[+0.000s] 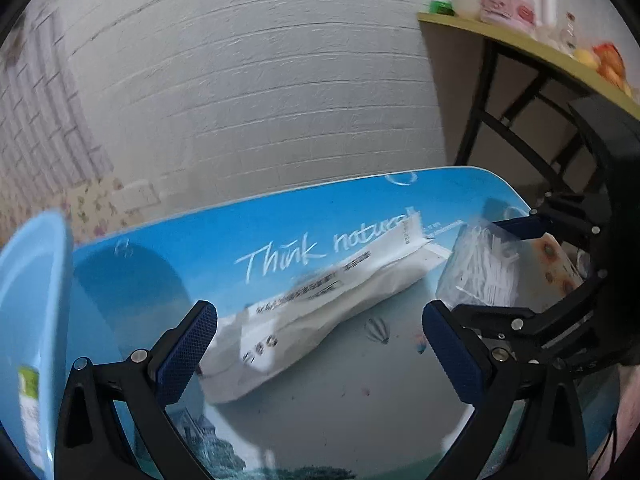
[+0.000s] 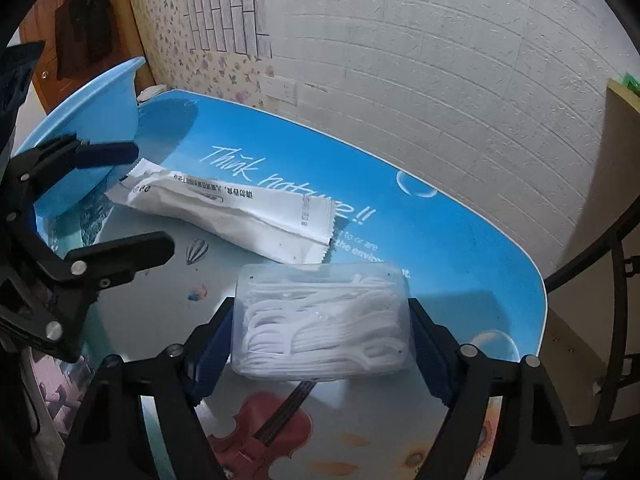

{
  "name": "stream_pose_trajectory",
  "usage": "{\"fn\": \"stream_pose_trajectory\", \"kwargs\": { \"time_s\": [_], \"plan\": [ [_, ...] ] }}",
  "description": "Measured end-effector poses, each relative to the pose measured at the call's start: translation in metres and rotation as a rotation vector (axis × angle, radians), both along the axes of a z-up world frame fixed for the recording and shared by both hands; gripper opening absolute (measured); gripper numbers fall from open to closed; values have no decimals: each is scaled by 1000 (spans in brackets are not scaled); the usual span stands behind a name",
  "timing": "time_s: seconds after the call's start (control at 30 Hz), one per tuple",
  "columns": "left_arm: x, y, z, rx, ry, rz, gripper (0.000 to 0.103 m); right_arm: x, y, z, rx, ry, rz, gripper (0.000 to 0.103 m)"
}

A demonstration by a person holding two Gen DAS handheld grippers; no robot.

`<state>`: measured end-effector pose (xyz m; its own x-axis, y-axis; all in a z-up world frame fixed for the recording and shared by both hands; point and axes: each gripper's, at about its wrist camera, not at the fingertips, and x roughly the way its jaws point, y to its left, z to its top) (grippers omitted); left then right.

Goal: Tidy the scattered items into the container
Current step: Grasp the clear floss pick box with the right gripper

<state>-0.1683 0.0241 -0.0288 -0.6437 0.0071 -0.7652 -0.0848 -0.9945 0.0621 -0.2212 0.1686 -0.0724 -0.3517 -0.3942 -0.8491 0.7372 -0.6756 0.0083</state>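
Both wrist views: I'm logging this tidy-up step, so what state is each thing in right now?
Floss pick box: lid closed, on the table, between the right gripper's pads.
White packet: sealed, lying flat on the table, untouched.
Blue basin: on the table's left end, inside not visible.
Right gripper: pads against the box sides.
Left gripper: open, empty, near the packet.
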Motion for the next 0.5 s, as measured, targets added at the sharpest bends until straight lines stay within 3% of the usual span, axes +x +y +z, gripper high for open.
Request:
{"fn": "stream_pose_trajectory", "kwargs": {
  "time_s": [0.17,0.27,0.37,0.5],
  "plan": [
    [-6,20,8,-178,59,-92,103,11,19,4,-22,-8,-47,82],
    [-14,32,-3,-281,54,-161,103,20,36,8,-52,-9,-87,82],
    [-19,33,-17,-304,7,-182,102,31,40,11,-83,-18,-108,82],
    [-22,31,-22,-263,-18,-179,98,50,44,23,-128,-14,-124,82]
  ]
}}
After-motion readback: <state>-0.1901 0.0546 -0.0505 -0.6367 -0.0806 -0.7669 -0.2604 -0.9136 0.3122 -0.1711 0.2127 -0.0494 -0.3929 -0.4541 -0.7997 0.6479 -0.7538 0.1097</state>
